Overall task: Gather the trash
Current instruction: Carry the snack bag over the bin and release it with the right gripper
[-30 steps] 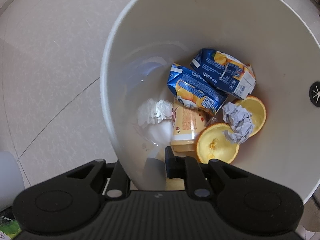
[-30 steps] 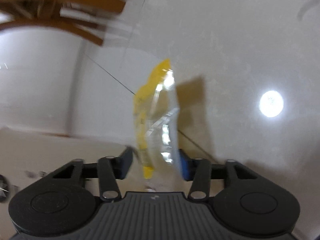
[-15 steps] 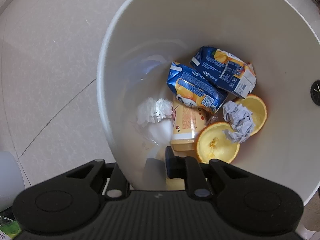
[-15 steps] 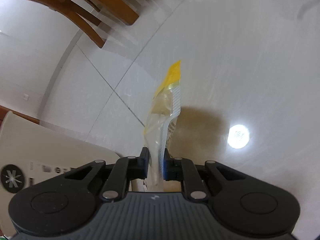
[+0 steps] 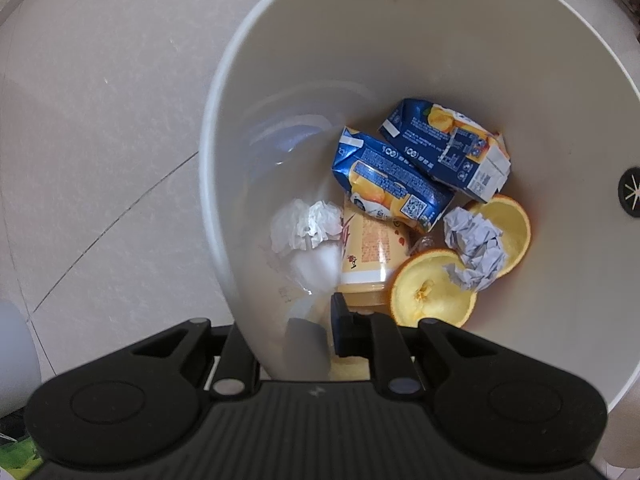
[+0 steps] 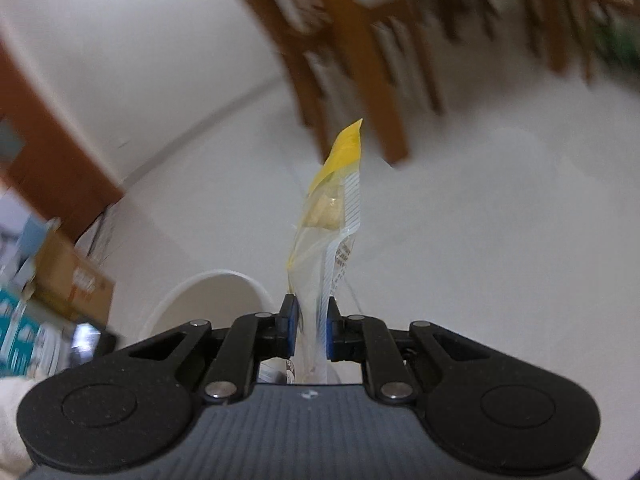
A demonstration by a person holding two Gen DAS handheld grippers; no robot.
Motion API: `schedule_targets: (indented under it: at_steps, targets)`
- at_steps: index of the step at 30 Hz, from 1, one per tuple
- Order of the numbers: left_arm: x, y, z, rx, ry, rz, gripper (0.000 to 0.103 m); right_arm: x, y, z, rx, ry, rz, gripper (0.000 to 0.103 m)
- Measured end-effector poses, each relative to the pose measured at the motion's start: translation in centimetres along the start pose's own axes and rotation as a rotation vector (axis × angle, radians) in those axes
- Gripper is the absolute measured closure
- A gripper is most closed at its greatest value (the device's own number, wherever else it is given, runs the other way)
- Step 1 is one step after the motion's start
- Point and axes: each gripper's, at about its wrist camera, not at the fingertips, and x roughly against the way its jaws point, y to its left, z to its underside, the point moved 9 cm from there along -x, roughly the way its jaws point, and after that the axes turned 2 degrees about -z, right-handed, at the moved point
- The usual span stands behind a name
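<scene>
- Left gripper: jaws pinched on the near wall of the white waste bin, one finger inside, one outside; pointing down into it.
- Bin contents: two blue juice cartons, yellow cup, two orange peel halves, grey paper ball, white tissue.
- Right gripper: pads pressed together on the lower end of a clear snack wrapper with yellow top, held above the tiled floor; bin rim visible lower left.
- Step in hand, judged: carry wrapper over the bin.
- Handling advice: keep the bin steady; centre the wrapper above the opening before release, since light film may drift or cling to a pad.
</scene>
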Motion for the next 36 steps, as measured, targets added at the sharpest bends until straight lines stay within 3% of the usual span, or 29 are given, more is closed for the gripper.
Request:
schedule_targets:
  at_steps: [4,8,10,11,12,13,17,21,25,30,36]
  targets:
    - [0.2,0.1,0.1,0.011,-0.002,0.017,0.089,0.4,5.9,-2.8,0.104,-0.023,-0.082,0.087]
    - [0.4,0.1,0.1,0.003,-0.008,0.019,0.089,-2.9,9.4,-2.0,0.149,0.026,-0.147,0.085]
    - [0.5,0.2,0.1,0.002,-0.009,0.025,0.089,-5.4,9.9,-0.5,0.140,0.083,-0.177,0.075]
    - [0.5,0.2,0.1,0.005,-0.009,0.028,0.089,-6.8,10.0,0.0,0.135,0.103,-0.174,0.059]
    - [0.6,0.2,0.1,0.004,-0.008,0.029,0.089,-8.2,10.1,0.4,0.144,0.123,-0.147,0.039]
    - [0.6,0.2,0.1,0.002,-0.008,0.031,0.089,-8.6,10.1,1.1,0.160,0.136,-0.114,0.033]
    - [0.7,0.3,0.1,-0.001,-0.017,0.037,0.089,-9.3,9.3,3.3,0.196,0.182,-0.054,0.033]
    - [0.9,0.3,0.2,-0.005,-0.028,0.038,0.089,-9.3,7.6,4.2,0.204,0.219,0.039,0.020]
    - [1.2,0.5,0.5,-0.003,-0.044,0.044,0.089,-9.5,7.3,5.2,0.199,0.265,0.107,0.014]
    - [2.9,1.2,0.2,-0.007,-0.096,0.033,0.087,-8.9,7.6,5.9,0.214,0.296,0.160,0.013]
    - [5.5,2.2,0.5,-0.026,-0.137,0.021,0.071,-8.4,8.2,6.2,0.220,0.345,0.222,0.009]
